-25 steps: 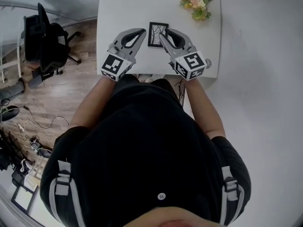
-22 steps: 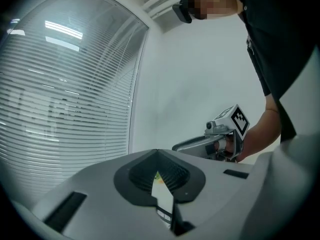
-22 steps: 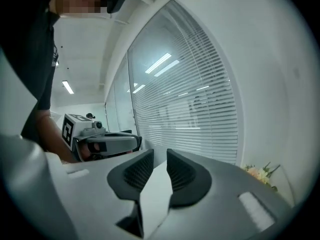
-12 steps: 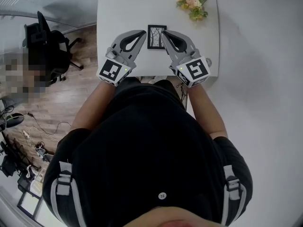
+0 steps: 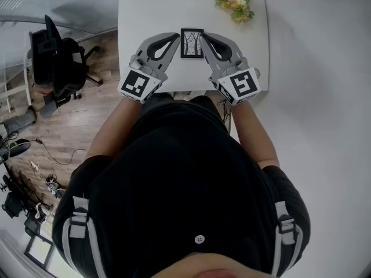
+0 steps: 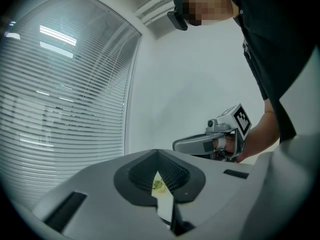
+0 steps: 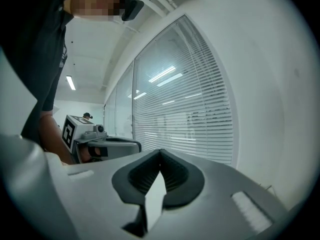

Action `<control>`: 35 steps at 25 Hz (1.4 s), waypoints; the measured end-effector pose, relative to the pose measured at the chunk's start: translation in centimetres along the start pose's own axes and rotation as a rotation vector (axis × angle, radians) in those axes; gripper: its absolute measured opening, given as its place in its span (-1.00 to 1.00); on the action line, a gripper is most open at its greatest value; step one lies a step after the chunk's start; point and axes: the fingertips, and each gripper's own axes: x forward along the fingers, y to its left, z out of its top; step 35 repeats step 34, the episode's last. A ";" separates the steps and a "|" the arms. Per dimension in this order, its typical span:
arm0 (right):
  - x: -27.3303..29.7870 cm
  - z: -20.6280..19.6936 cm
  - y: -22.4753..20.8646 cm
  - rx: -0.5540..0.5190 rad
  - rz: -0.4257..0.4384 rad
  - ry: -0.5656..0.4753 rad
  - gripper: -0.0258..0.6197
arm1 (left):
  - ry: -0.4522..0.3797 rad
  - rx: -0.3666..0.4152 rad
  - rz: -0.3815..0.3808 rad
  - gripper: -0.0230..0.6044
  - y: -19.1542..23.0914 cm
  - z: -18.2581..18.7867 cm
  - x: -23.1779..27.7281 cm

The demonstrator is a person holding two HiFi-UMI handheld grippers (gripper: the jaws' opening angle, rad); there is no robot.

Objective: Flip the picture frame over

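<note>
A small black picture frame (image 5: 192,43) lies flat on the white table (image 5: 139,16), with its tree picture facing up. My left gripper (image 5: 174,38) hangs at the frame's left edge and my right gripper (image 5: 204,37) at its right edge, tips pointing toward the table's far side. Both are shut with nothing between their jaws. In the left gripper view the shut jaws (image 6: 157,152) meet at the tips, with the right gripper (image 6: 210,143) off to the side. The right gripper view shows its shut jaws (image 7: 160,151) and the left gripper (image 7: 107,145). Neither gripper view shows the frame.
A small bunch of flowers (image 5: 234,4) lies at the table's far right corner. A black office chair (image 5: 55,57) stands on the wood floor to the left, with cables (image 5: 35,155) beyond it. Window blinds (image 7: 200,114) and a plain wall face the grippers.
Both grippers have risen a little beside the frame and their marker cubes look slightly larger. The frame lies face up in the same place.
</note>
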 end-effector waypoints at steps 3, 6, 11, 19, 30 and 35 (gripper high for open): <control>-0.3 0.1 -0.5 -0.005 -0.023 -0.008 -0.89 | 0.011 0.011 0.009 -0.91 0.2 0.1 0.0; -0.8 0.3 -0.9 -0.004 -0.043 -0.020 -0.89 | 0.000 0.013 0.007 -0.91 0.1 0.1 -0.1; -1.3 0.6 -1.2 -0.012 -0.060 -0.024 -0.89 | -0.017 0.013 0.018 -0.91 0.2 0.9 -0.2; -1.5 1.2 -1.8 -0.013 -0.080 -0.029 -0.89 | -0.009 0.018 0.021 -0.91 1.3 1.0 0.0; -1.9 1.2 -3.1 0.002 -0.111 -0.029 -0.89 | 0.003 0.019 0.021 -0.91 1.7 1.1 0.8; -2.2 1.0 -3.4 0.004 -0.116 -0.026 -0.89 | 0.017 0.023 0.032 -0.91 2.0 0.6 0.9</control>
